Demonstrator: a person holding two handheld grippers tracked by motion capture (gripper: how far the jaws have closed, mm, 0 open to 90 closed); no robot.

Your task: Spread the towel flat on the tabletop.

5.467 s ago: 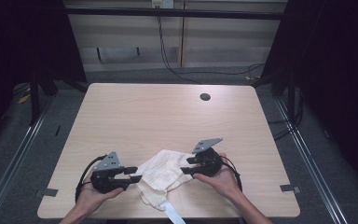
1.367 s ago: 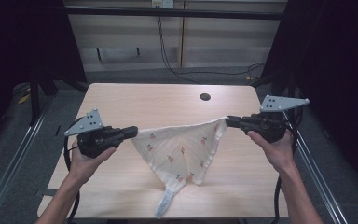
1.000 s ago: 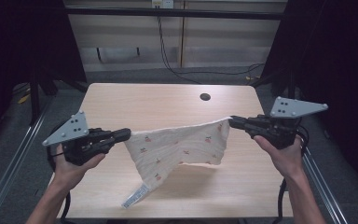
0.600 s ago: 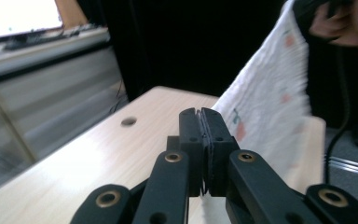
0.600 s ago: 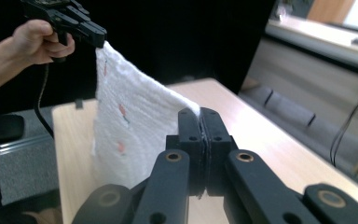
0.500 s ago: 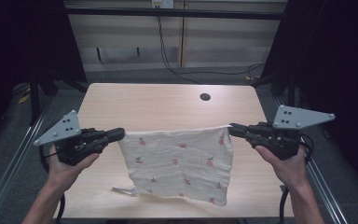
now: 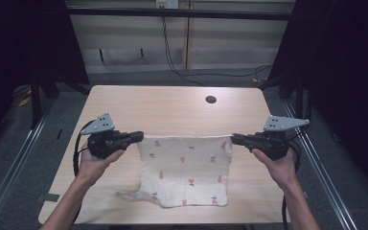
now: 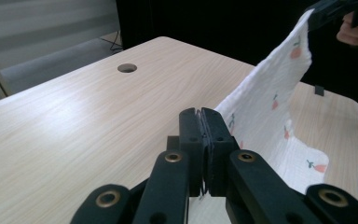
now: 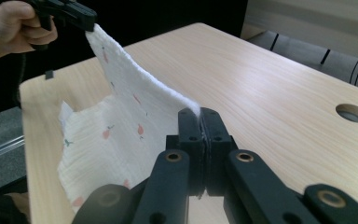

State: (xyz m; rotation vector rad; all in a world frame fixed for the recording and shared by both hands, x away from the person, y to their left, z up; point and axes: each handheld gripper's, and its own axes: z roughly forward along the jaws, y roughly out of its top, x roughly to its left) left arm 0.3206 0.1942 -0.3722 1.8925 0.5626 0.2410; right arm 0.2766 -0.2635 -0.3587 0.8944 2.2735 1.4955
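The left gripper (image 7: 136, 137) and the right gripper (image 7: 235, 139) each have their jaws clamped on a top corner of the white cloth (image 7: 186, 168), well apart, so its upper edge runs taut between them; this likely keeps the fabric spread flat rather than bunched. The cloth hangs from that edge, its lower part resting on the wooden surface (image 7: 172, 108) near the person's side; a small tab (image 7: 127, 194) trails from its lower left corner.

both grippers (image 7: 139, 137) (image 7: 234, 139) hold the cloth (image 7: 187, 167) stretched above the table (image 7: 172, 108).
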